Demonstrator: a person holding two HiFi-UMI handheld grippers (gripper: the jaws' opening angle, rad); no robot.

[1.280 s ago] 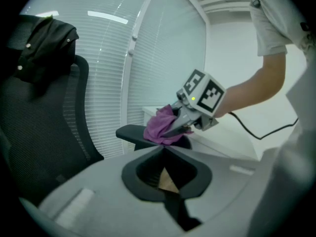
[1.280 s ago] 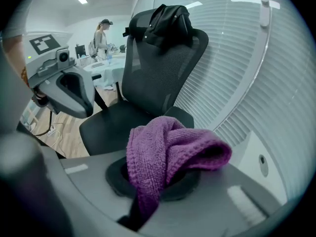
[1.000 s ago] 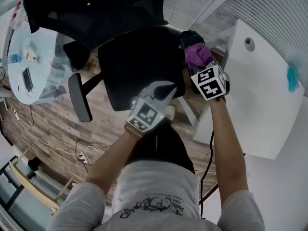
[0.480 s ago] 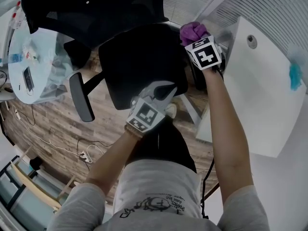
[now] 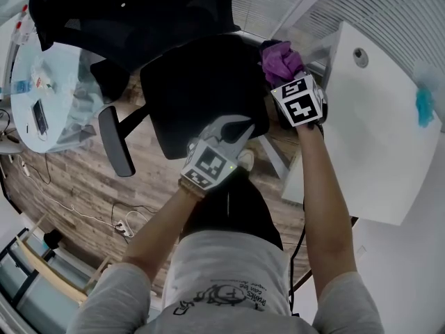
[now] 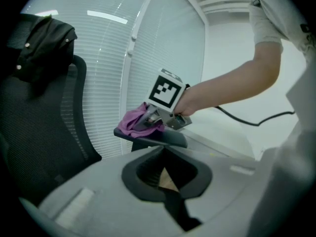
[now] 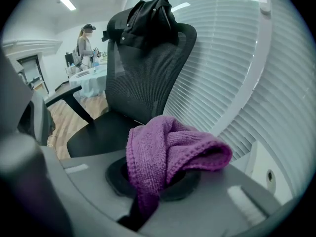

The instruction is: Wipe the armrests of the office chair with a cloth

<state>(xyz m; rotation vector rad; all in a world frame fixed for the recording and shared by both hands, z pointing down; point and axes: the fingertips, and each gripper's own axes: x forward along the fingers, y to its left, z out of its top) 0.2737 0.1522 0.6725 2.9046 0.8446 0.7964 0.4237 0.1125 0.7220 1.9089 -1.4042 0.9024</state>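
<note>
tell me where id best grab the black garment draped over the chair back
Probably the bunched ridge of the black garment where it humps over the top of the backrest. Come down from above with the fingers across that fold and lift straight up: it lies draped over the top edge, so a sideways pull would likely drag. The left gripper is empty.

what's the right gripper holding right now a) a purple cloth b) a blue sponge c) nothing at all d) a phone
a: the right gripper is shut on the purple cloth, which bunches out from between its jaws in the right gripper view.
</note>
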